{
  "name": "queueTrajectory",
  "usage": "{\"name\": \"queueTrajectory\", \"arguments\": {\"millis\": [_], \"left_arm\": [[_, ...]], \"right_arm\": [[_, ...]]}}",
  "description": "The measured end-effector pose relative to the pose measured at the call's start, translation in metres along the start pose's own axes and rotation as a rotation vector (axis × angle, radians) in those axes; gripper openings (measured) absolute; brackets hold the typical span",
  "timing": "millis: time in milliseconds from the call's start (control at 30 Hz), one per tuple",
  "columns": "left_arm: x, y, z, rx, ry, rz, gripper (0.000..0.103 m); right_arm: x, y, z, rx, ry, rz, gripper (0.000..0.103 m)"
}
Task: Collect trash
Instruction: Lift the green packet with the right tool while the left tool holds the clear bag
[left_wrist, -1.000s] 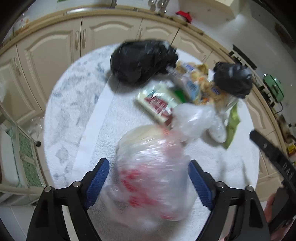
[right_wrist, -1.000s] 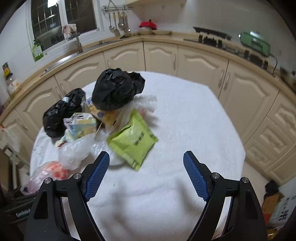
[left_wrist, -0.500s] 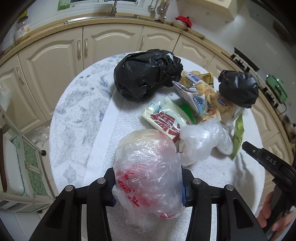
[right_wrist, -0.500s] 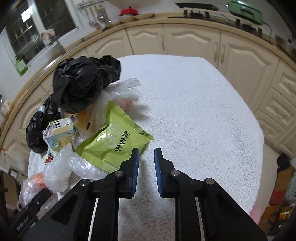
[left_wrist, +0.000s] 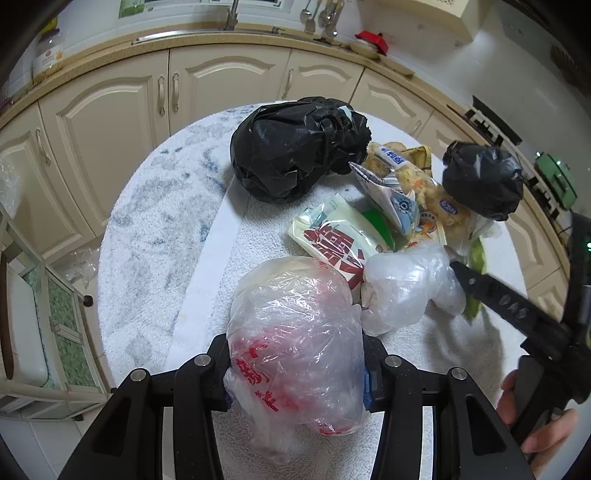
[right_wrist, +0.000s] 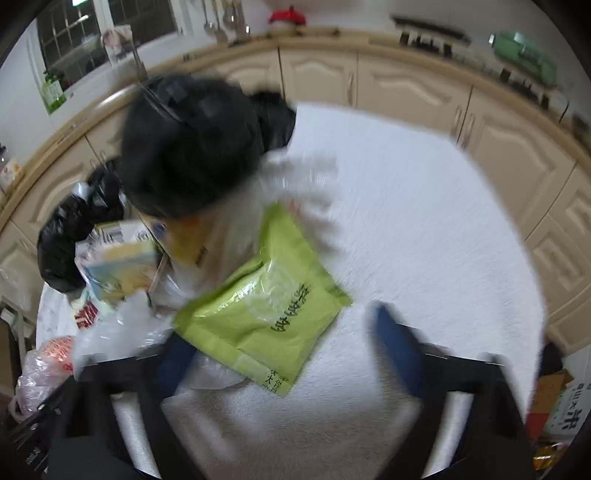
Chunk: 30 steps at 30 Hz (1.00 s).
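I see 2 wrist views, each looking steeply down along its own fingers at the towel-covered table (left_wrist: 159, 236). My left camera sits close over the clear red-printed bag (left_wrist: 295, 332) and faces the cabinets below the sink (left_wrist: 229, 74). My right camera, motion-blurred, hangs close above the green pouch (right_wrist: 266, 306) and faces the stove-side cabinets (right_wrist: 406, 85). Both views share the trash pile: the large black bag (left_wrist: 295, 151), the smaller black bag (left_wrist: 484, 181), and the right gripper (left_wrist: 456, 266) crosses my left view's edge.
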<state>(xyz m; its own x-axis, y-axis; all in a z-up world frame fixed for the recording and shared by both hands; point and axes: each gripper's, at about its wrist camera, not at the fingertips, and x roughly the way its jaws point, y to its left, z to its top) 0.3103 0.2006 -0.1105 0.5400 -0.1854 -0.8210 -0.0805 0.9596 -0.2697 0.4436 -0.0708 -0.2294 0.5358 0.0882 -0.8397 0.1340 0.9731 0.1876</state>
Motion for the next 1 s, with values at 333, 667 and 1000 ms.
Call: {"name": "queueTrajectory", "arguments": {"millis": [333, 667, 1000], "left_arm": [[-0.005, -0.002, -0.002, 0.001, -0.002, 0.018, 0.044], [-0.016, -0.007, -0.006, -0.008, -0.005, 0.046, 0.044], [-0.04, -0.047, -0.021, 0.054, -0.037, 0.035, 0.044]], "right_arm": [[-0.041, 0.0, -0.006, -0.035, -0.076, -0.016, 0.015], [-0.086, -0.009, -0.034, -0.059, -0.13, 0.026, 0.012], [-0.126, -0.037, -0.045, -0.032, -0.186, 0.044, 0.012]]}}
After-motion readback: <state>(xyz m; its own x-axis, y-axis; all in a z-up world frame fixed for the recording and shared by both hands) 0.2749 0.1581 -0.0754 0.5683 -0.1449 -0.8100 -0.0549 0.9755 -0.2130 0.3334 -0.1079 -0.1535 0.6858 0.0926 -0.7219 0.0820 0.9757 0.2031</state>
